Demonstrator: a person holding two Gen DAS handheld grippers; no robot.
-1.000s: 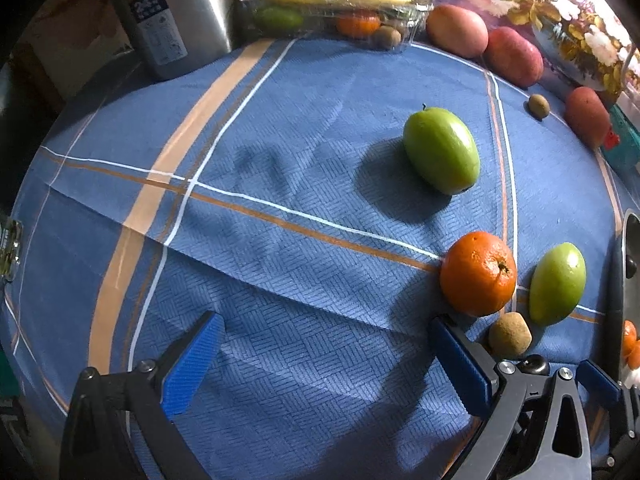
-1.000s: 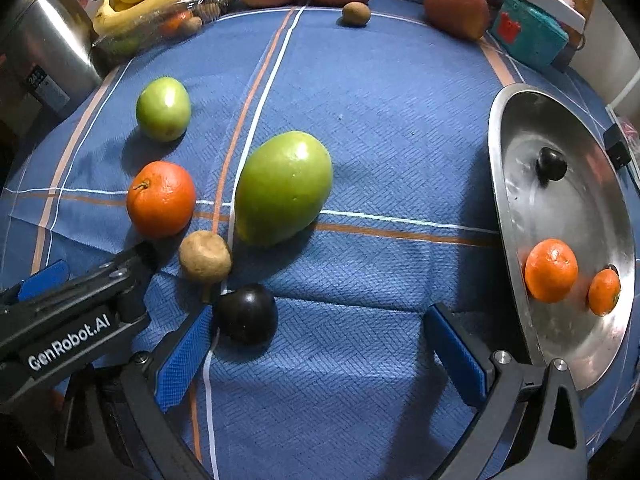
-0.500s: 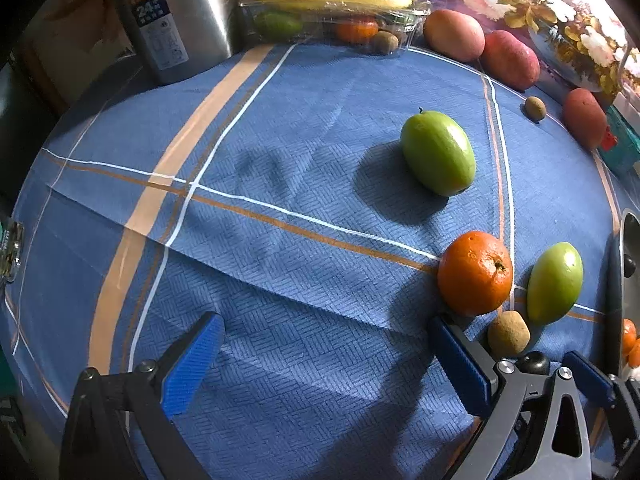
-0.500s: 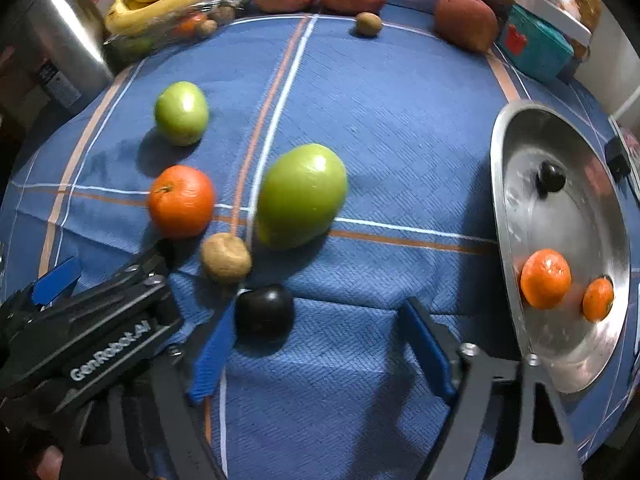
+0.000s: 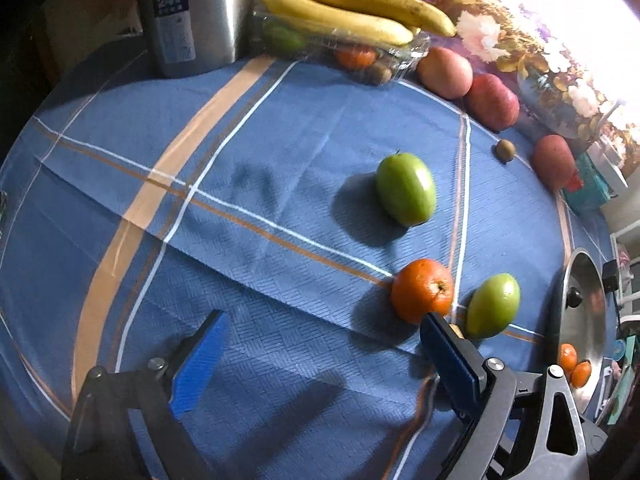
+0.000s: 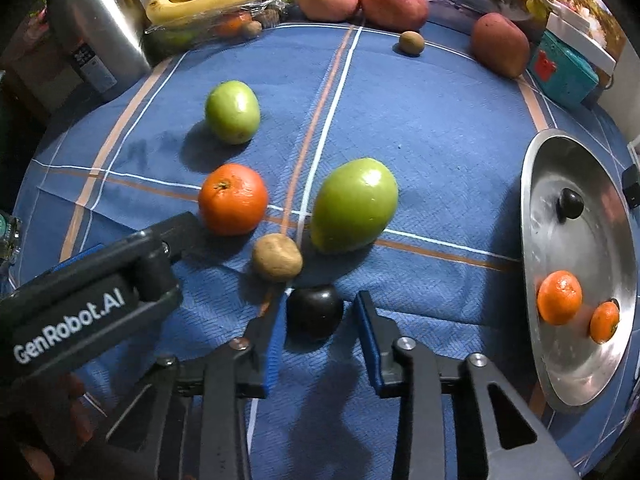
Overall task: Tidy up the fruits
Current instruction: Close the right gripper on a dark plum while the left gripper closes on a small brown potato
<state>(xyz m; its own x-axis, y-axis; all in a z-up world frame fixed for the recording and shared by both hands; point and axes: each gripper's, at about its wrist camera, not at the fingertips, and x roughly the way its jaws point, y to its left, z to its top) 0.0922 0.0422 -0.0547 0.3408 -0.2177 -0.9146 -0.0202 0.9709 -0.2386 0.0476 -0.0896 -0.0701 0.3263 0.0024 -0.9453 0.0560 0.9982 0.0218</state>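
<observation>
A small dark plum point(image 6: 315, 312) lies on the blue cloth between the fingers of my right gripper point(image 6: 318, 304). Its jaws are closing: the left pad touches the plum and a narrow gap shows at the right pad. Just beyond sit a brown kiwi point(image 6: 277, 257), an orange point(image 6: 233, 199), a large green fruit point(image 6: 354, 204) and a smaller green one point(image 6: 232, 111). My left gripper point(image 5: 324, 320) hangs wide over bare cloth, jaws closing slightly with nothing between them. Its right finger ends beside the orange point(image 5: 423, 290).
A steel dish point(image 6: 580, 380) at the right holds two tangerines point(image 6: 559, 298) and a small dark round thing. Along the far edge stand a steel flask point(image 5: 188, 12), bananas point(image 5: 352, 4) on a clear box, red apples point(image 5: 444, 74), a kiwi point(image 5: 505, 150) and a teal box point(image 6: 560, 72).
The right jaws have come in from wide to close around the dark plum. Both grippers have risen a little, so more of the table shows. The left jaws have narrowed slightly.
</observation>
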